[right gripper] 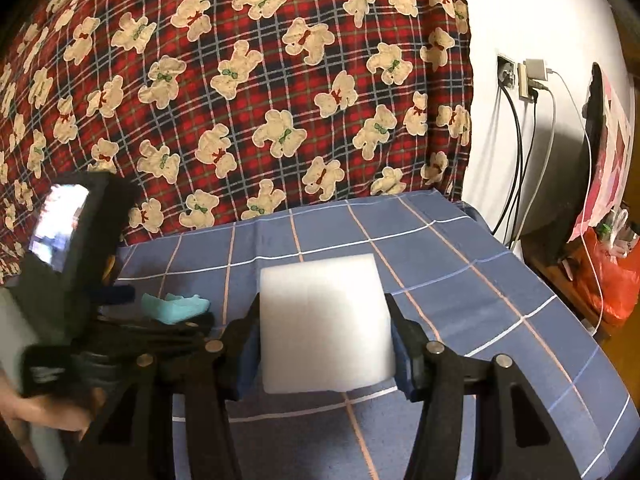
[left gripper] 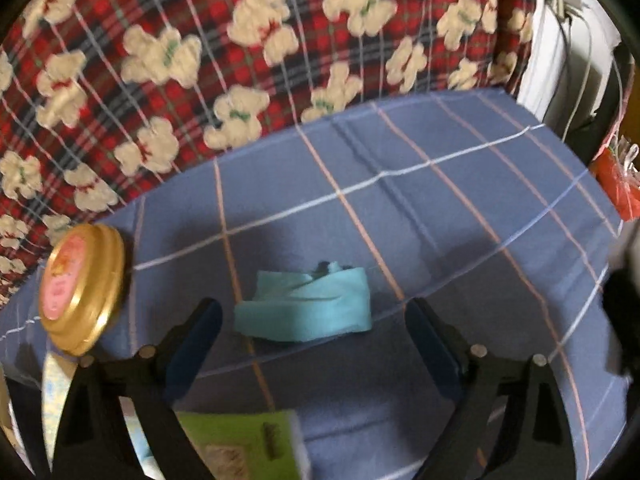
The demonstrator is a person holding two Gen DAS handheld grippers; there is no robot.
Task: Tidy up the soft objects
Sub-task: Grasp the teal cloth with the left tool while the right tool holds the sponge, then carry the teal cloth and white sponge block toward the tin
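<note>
A folded light-blue cloth (left gripper: pixel 304 308) lies on the blue checked sheet (left gripper: pixel 440 200). My left gripper (left gripper: pixel 312 308) hangs over it, open, one finger on either side of the cloth with a gap to each pad. The right wrist view shows the same cloth (right gripper: pixel 176 306) at the left, beside the left gripper's blue pad (right gripper: pixel 116 294). A white foam block (right gripper: pixel 324 320) is held off the sheet, my right gripper (right gripper: pixel 324 308) shut on it with a pad pressed on each side face.
A round gold-rimmed tin with a pink lid (left gripper: pixel 80 288) sits left of the cloth. A green box (left gripper: pixel 248 440) lies near the bottom edge. A red plaid bear blanket (right gripper: pixel 240 80) rises behind the sheet. Cables (right gripper: pixel 516 160) and a red bag (right gripper: pixel 612 280) are on the right.
</note>
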